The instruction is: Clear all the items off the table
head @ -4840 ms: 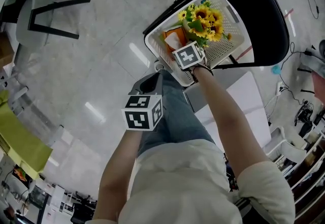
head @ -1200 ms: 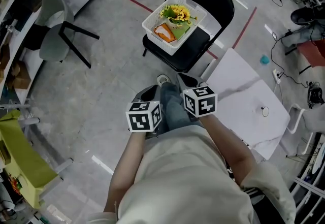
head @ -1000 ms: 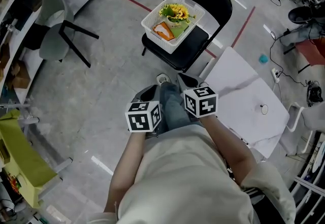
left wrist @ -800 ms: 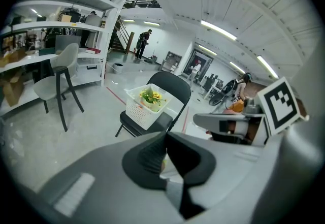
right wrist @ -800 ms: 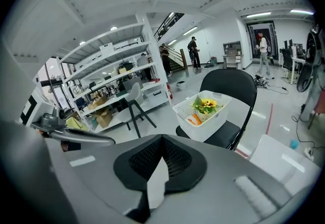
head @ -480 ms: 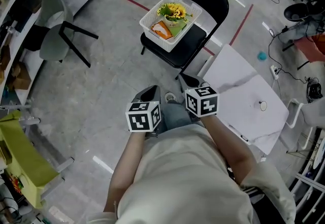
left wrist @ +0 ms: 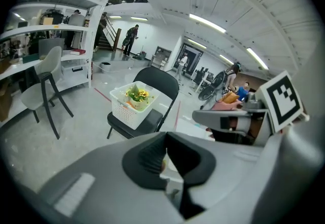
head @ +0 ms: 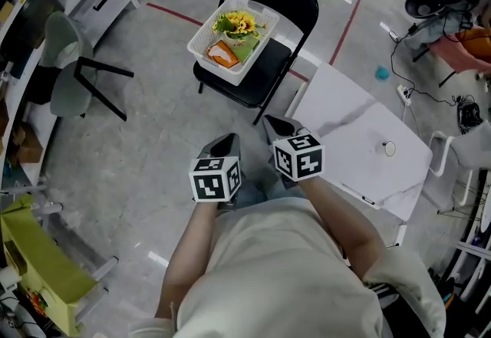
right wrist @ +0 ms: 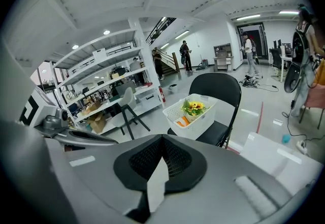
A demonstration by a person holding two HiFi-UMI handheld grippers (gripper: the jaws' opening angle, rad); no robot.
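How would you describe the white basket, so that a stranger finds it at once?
Find the black folding chair beside the white table. The white basket sits on its seat. Nothing else nearby holds yellow sunflowers and an orange packet.

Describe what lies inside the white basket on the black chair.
The basket holds yellow flowers with green leaves and an orange item. Anything beneath them is covered.
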